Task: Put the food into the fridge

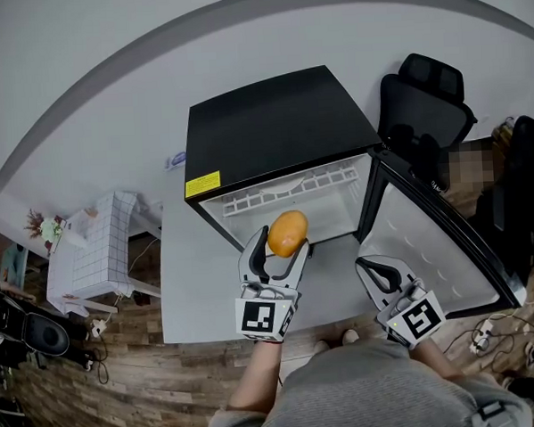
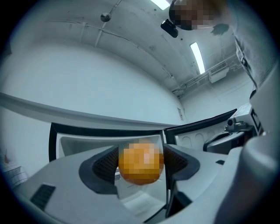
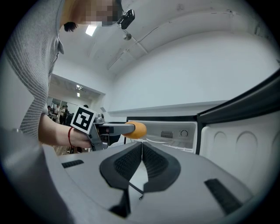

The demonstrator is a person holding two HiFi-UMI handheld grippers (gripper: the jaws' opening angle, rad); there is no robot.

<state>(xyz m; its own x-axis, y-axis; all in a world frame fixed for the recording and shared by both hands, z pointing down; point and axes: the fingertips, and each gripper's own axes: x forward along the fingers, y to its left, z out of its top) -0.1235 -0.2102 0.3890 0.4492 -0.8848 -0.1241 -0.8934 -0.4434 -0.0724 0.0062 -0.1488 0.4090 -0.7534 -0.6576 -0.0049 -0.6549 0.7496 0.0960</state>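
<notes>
A small black fridge (image 1: 272, 132) stands on the floor with its door (image 1: 433, 240) swung open to the right and a white wire shelf (image 1: 288, 187) inside. My left gripper (image 1: 285, 243) is shut on a round orange fruit (image 1: 288, 233), held just in front of the open compartment. In the left gripper view the orange fruit (image 2: 141, 163) sits between the dark pads (image 2: 106, 164), with the fridge opening behind it. My right gripper (image 1: 370, 267) hangs lower right near the door, shut and empty; its pads (image 3: 131, 164) meet in the right gripper view, where the fruit (image 3: 136, 130) shows at left.
A black office chair (image 1: 426, 102) stands behind the open door. A white tiled side table (image 1: 94, 244) with flowers sits at the left. The fridge rests on a grey mat (image 1: 195, 283) over wooden flooring; cables (image 1: 488, 335) lie at the right.
</notes>
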